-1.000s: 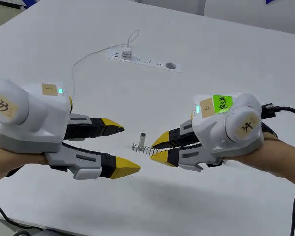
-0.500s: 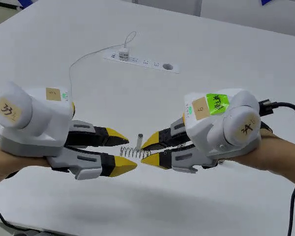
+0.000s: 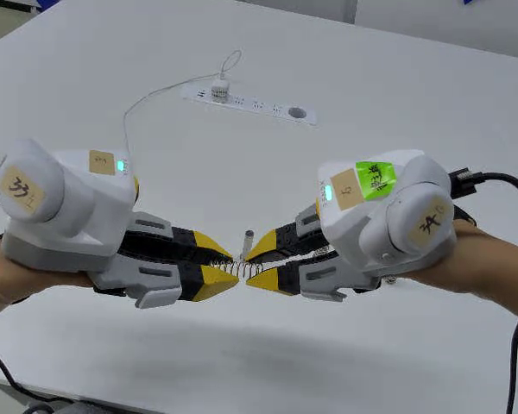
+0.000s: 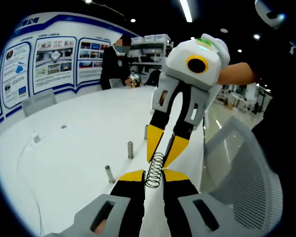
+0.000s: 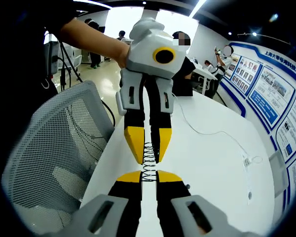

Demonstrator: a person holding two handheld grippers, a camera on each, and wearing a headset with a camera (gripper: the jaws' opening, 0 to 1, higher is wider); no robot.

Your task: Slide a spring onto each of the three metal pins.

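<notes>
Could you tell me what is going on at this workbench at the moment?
A person works with a handheld gripper in each hand. The left gripper and the right gripper meet tip to tip over the white table, each shut on one end of a small spring that spans between them. Three metal pins stand upright on the table just beyond, and they look bare so far.
</notes>
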